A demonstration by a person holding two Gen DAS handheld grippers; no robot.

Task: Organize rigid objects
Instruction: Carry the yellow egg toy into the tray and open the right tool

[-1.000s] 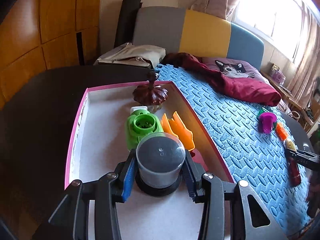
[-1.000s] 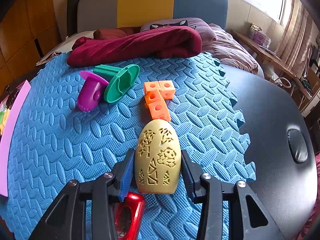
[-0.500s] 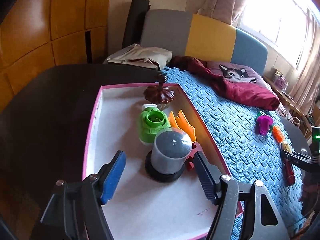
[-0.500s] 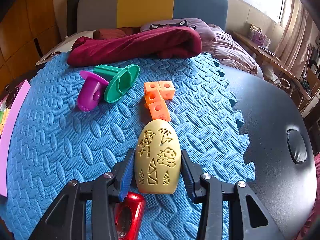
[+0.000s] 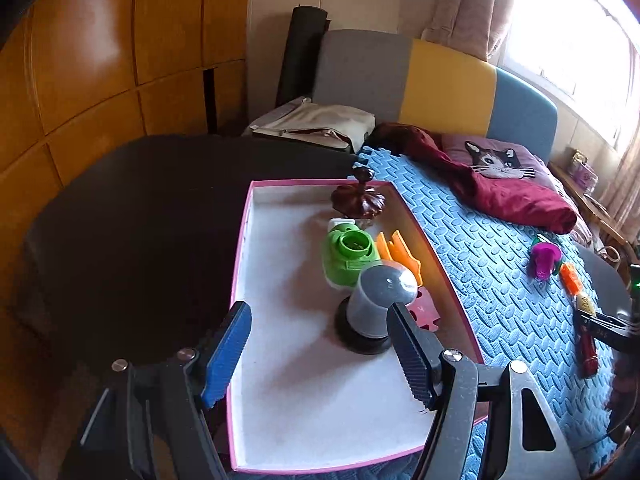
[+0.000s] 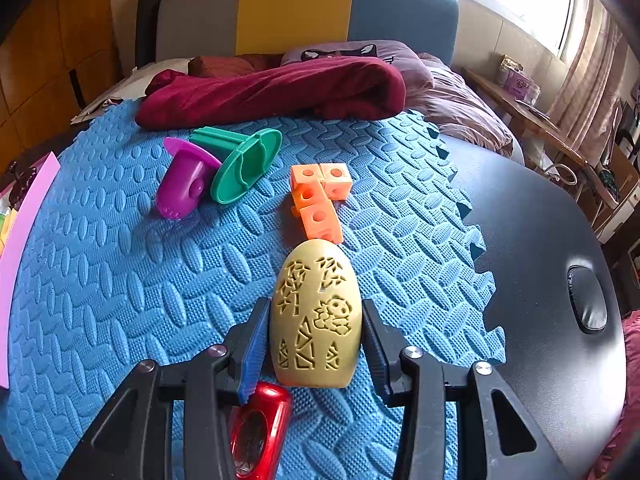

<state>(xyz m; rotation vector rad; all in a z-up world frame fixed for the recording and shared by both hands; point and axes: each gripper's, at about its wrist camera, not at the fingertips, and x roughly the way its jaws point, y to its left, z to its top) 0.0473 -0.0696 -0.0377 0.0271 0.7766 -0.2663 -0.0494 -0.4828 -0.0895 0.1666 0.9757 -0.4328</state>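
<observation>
In the left wrist view a grey canister [image 5: 374,306] on a black base stands in the pink-rimmed tray [image 5: 240,264], next to a green toy [image 5: 350,256] and orange pieces [image 5: 400,254]. My left gripper [image 5: 320,318] is open and drawn back from the canister, which touches neither finger. In the right wrist view my right gripper [image 6: 314,310] is shut on a carved yellow egg [image 6: 316,320] that rests on the blue foam mat [image 6: 120,280]. A red toy [image 6: 258,432] lies under its left finger.
A brown lotus-shaped piece [image 5: 358,200] and a red puzzle piece [image 5: 424,314] are also in the tray. A purple cup [image 6: 182,188], a green mould [image 6: 244,168] and orange cubes [image 6: 318,200] lie on the mat. A dark red cloth [image 6: 280,88] lies behind them. The black table [image 6: 540,240] extends right.
My left gripper has opened, let go of the grey canister and pulled back and up from it. The right gripper and the egg have not moved.
</observation>
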